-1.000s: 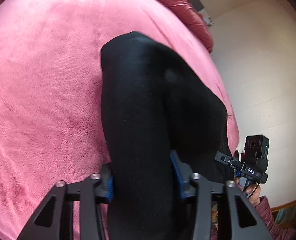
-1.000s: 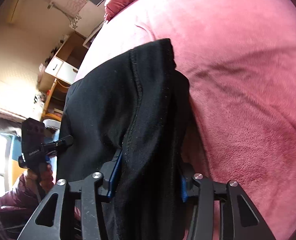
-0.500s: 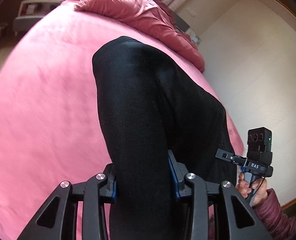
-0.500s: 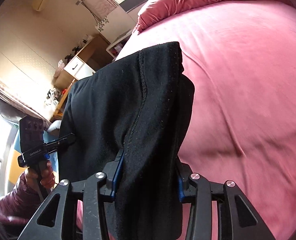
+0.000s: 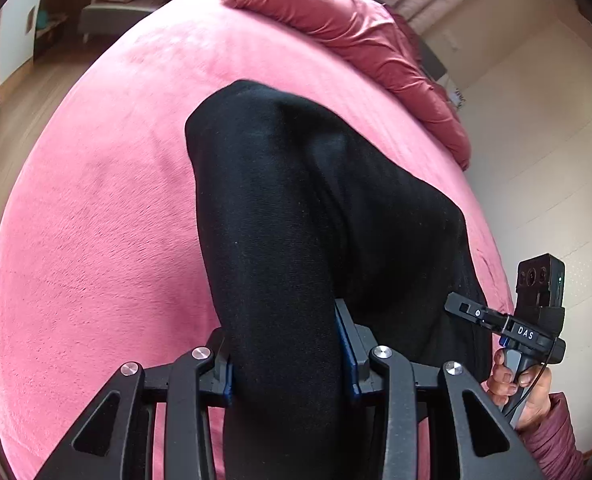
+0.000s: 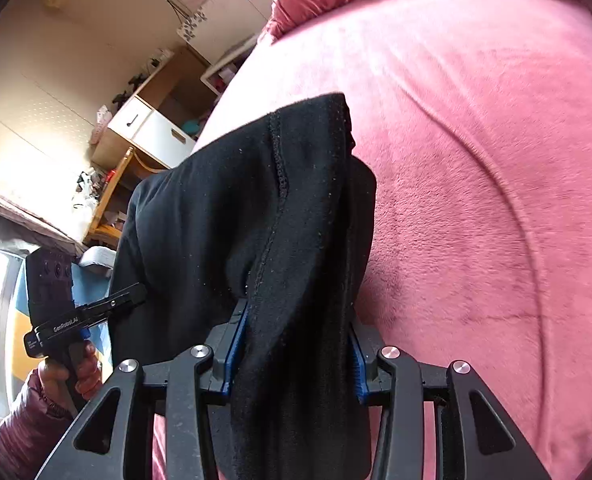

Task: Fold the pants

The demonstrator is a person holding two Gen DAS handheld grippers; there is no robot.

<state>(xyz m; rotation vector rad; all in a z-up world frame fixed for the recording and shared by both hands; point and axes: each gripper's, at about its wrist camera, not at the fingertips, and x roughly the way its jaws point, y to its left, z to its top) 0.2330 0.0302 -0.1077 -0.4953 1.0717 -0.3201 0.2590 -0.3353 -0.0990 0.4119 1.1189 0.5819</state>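
Note:
Black pants (image 5: 296,208) hang bunched over a pink plush bed (image 5: 107,216). My left gripper (image 5: 283,356) is shut on a thick fold of the pants, the cloth draping over its blue pads and hiding the fingertips. In the right wrist view the pants (image 6: 255,208) show a stitched seam, and my right gripper (image 6: 296,356) is shut on another thick fold of them. The far ends of the cloth rest on the bed (image 6: 476,160). Each wrist view shows the other gripper beside the pants, held in a hand: the right gripper (image 5: 536,320), the left gripper (image 6: 67,312).
A rumpled red duvet (image 5: 360,44) lies along the head of the bed. A pale wall (image 5: 536,140) runs beside the bed. Wooden shelving with white drawers (image 6: 147,128) and a cluttered rack stand past the other side. A purple padded sleeve (image 6: 27,420) is near the left hand.
Both grippers have drawn back and risen with the pants still gripped. More of the bed, duvet and room shows around the cloth now.

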